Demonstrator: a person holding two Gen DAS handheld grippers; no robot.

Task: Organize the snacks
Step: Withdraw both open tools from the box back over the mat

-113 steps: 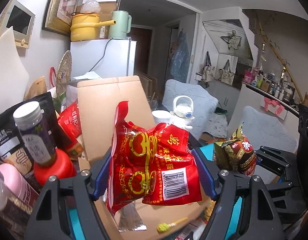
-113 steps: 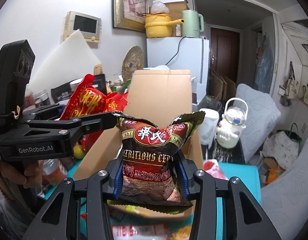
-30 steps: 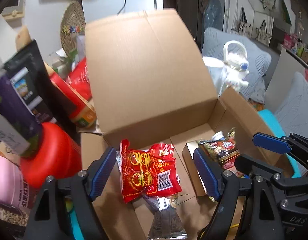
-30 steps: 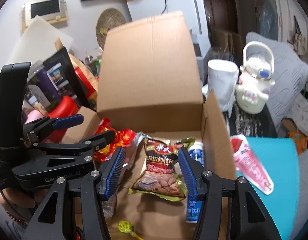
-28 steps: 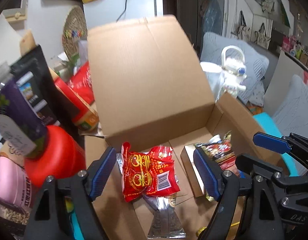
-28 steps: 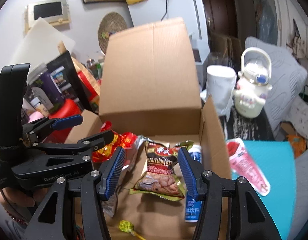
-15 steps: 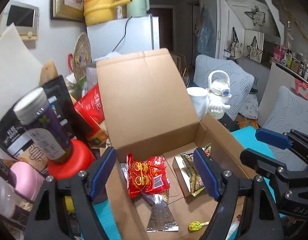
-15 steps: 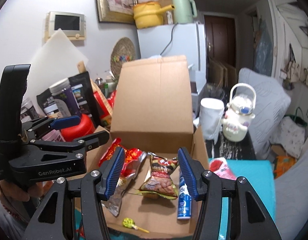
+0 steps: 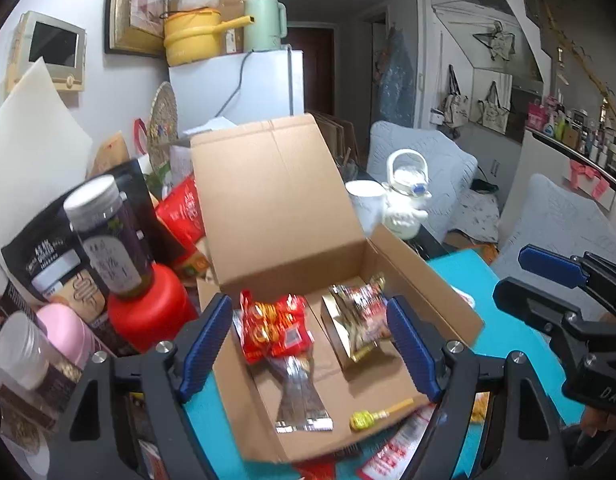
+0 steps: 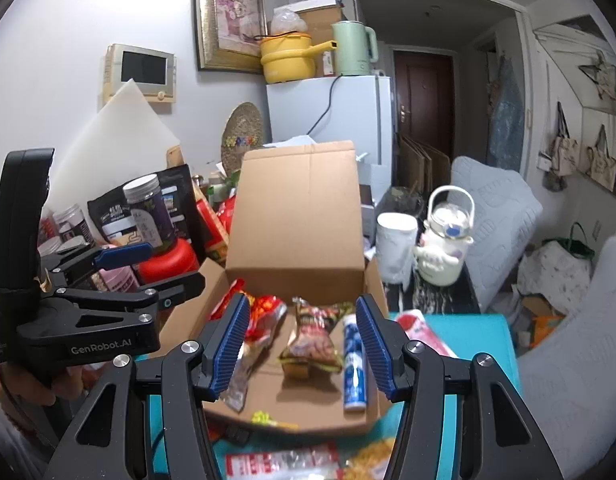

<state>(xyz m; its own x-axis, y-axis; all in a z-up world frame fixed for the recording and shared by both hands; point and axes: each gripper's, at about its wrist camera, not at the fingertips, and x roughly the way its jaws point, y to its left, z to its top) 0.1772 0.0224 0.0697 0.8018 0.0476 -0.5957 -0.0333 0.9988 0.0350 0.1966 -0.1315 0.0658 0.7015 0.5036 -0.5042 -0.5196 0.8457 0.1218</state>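
Note:
An open cardboard box (image 9: 424,280) (image 10: 296,420) stands on the teal table with its lid up. Inside lie a red snack bag (image 9: 274,328) (image 10: 264,312), a brown cereal bag (image 9: 364,316) (image 10: 314,336), a silver packet (image 9: 298,392), a yellow lollipop (image 9: 368,418) (image 10: 264,418) and a blue-white tube (image 10: 354,364). My left gripper (image 9: 310,350) is open and empty, above the box's near side; it also shows in the right wrist view (image 10: 148,264). My right gripper (image 10: 300,346) is open and empty, held back from the box; it also shows in the left wrist view (image 9: 548,276).
Jars, a red container (image 9: 148,312) and dark pouches crowd the left of the box. A white mug (image 10: 396,248) and white kettle (image 10: 444,240) stand at the right rear. Loose snack packets (image 10: 284,460) lie on the teal table (image 10: 488,332) in front of the box.
Both grippers have let go of their bags, which now lie in the box. Both grippers have pulled up and back, so the box looks smaller and farther.

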